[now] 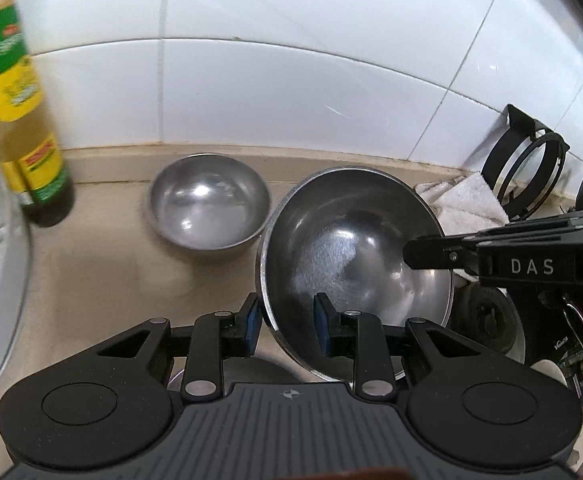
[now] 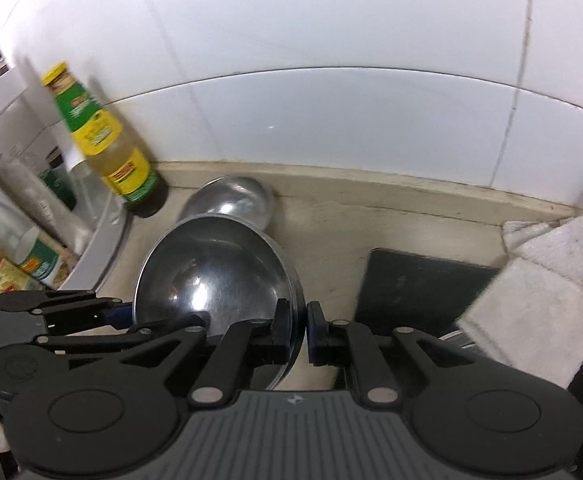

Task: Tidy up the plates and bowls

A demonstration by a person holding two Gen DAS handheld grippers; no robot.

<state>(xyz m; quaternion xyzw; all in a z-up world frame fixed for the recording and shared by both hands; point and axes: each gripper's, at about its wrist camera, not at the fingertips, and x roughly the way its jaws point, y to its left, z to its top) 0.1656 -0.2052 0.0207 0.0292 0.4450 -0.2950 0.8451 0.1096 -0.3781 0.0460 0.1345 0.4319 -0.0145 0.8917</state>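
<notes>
Right wrist view: right tool (image 2: pixel 298 330) pinches the big bowl's (image 2: pixel 215 272) rim; left tool (image 1: pixel 285 322) straddles it, spread. Tilted beside small bowl (image 1: pixel 209 200), it could slip.

Open beige stone counter (image 2: pixel 371 220) runs from 12 to 2 o'clock of the large tilted steel bowl (image 2: pixel 215 272), clear up to the white tiled wall (image 2: pixel 331 120). Blocked at 11–12 by the small round steel bowl (image 1: pixel 209 200) and the green-and-yellow-labelled glass bottle (image 2: pixel 103 140). At 3 sit a flat black slab (image 2: pixel 419 292) and a white folded cloth (image 2: pixel 543 292).
</notes>
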